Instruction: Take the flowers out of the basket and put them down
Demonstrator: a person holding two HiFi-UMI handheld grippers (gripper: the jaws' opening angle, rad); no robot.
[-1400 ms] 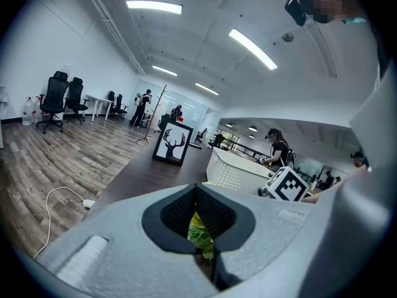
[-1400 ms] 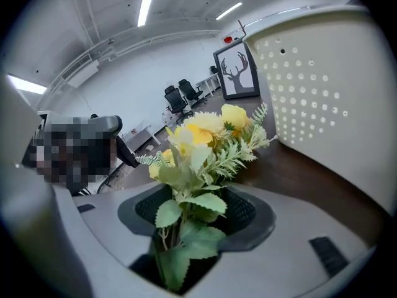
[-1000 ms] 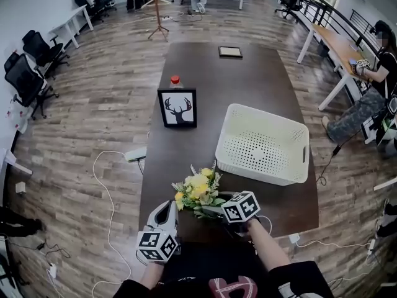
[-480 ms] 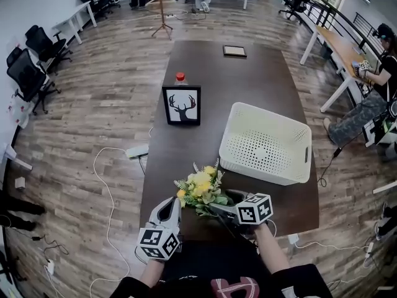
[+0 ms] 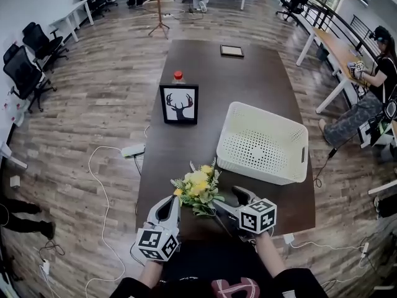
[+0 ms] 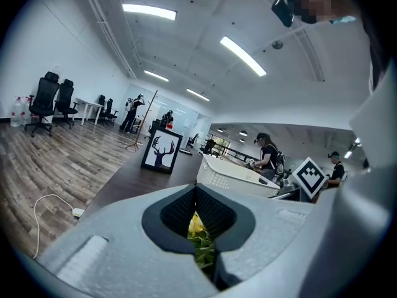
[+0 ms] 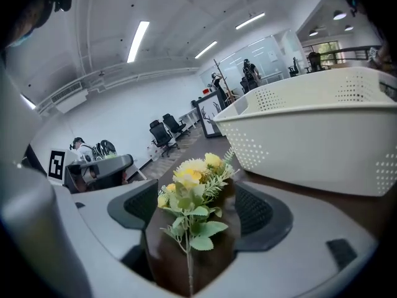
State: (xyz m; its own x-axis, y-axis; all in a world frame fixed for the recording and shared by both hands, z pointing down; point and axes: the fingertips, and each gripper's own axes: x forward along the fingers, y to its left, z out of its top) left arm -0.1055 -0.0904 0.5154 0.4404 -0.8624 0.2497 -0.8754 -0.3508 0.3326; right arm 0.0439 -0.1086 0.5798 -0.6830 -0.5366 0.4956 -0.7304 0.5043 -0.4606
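Pretty clearly an open-plan office. Long dark conference table (image 5: 248,73) in the middle, black swivel chairs (image 5: 25,73) lined up along the left wall, and white desks (image 5: 74,11) further back. There's a person (image 5: 372,85) sat at a wooden desk (image 5: 332,42) on the right. Wood-plank floor (image 5: 105,117) with cables (image 5: 93,179) and a power strip (image 5: 132,150), plus strip lights (image 6: 149,11) on the ceiling.

Perforated white plastic basket (image 5: 251,166), smooth dark table (image 5: 211,73), grained wood-plank floor (image 5: 111,104)
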